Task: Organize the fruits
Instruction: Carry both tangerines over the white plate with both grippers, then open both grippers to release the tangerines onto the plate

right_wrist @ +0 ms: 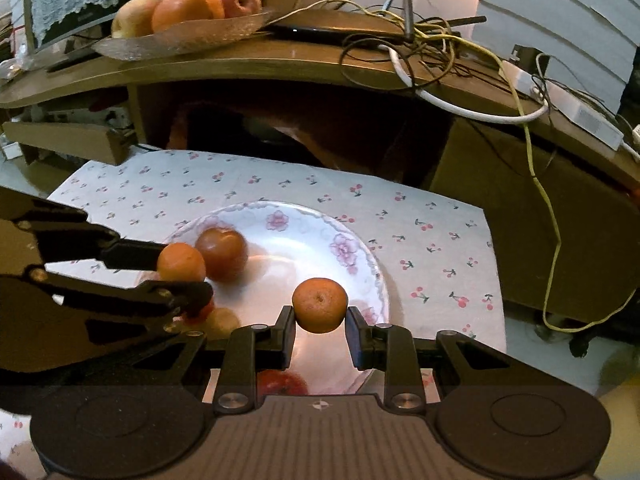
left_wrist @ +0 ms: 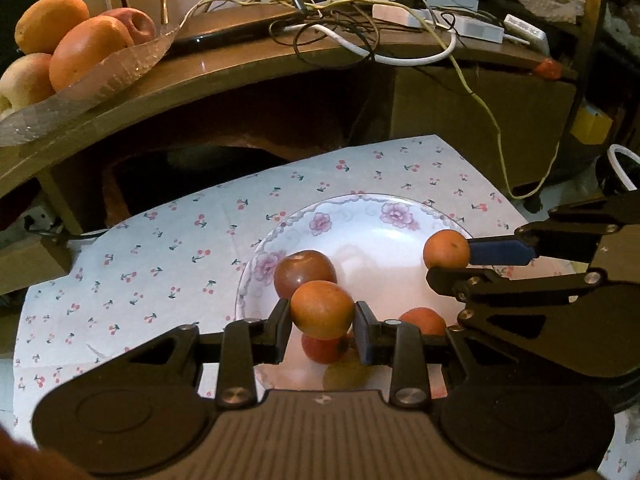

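left hand-held gripper (left_wrist: 322, 322): clamped on a reddish-orange fruit (left_wrist: 322, 309), held just above the near part of the floral plate (left_wrist: 360, 208). pads bite at the fruit's sides, below its widest line by the look of it.

right hand-held gripper (right_wrist: 321, 322): clamped on a small mandarin (right_wrist: 320, 305), over the plate's near right part. the grip sits low here too, with most of the fruit above the pads.

on the plate: a dark red apple (left_wrist: 305, 273) on the left, a red fruit (left_wrist: 322, 347) directly under the left hand-held gripper, another orange-red one (left_wrist: 423, 321) near right, and a pale yellowish one (left_wrist: 346, 376), half hidden by the fingers.

far left, on the raised wooden shelf (left_wrist: 240, 68): a glass dish (left_wrist: 100, 76) with oranges and apples. probably the destination, though that is a guess.

risks, as judged:
- both fruits are round and smooth, gripped low; a tilt or jolt could roll either out over the pads. a drop would land on the plate's fruit and scatter it onto the cherry-print cloth (left_wrist: 160, 248).
- the two tools sit close together over the plate; lifting at once could knock linkages.
- the shelf edge overhangs the route to the dish, and a tangle of cables (left_wrist: 340, 20) lies right of it. a wide swing could snag one.
- the dish is heaped; an added fruit may roll off.
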Demonstrator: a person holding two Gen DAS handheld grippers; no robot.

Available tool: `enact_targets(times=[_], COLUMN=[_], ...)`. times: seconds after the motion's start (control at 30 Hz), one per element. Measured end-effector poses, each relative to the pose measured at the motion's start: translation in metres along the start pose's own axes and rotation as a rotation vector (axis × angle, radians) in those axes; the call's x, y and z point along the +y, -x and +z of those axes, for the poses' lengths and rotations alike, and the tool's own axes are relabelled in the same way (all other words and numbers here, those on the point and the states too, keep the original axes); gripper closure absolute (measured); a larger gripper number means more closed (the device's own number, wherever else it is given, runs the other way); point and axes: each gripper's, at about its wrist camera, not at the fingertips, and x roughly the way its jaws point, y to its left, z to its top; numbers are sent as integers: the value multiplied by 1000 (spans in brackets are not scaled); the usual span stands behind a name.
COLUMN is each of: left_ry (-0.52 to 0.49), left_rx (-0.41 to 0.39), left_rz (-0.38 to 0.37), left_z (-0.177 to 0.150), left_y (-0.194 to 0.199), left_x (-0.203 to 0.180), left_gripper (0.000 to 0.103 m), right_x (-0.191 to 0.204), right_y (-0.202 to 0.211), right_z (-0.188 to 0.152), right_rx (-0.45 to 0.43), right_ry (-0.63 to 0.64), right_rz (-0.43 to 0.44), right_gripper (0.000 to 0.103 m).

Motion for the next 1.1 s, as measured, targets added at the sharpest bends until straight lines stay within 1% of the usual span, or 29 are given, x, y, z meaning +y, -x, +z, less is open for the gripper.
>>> enact_targets(times=[0.27,0.73,1.1], left_ry=[2,-2,5], left_rx=[16,11,-3], left_rz=[-6,0,-10], left_z=[3,2,3], left_y=[-12,-12,-9], left_x=[0,-1,1], left_gripper=[65,65,64], right_x=[-6,-10,-12], right_y=[-10,-14,-10], right_z=[1,4,5], right_rx=[14,18,-4], right_ry=[-16,-67,-104], right_rz=[2,25,30], right_gripper=[74,71,70])
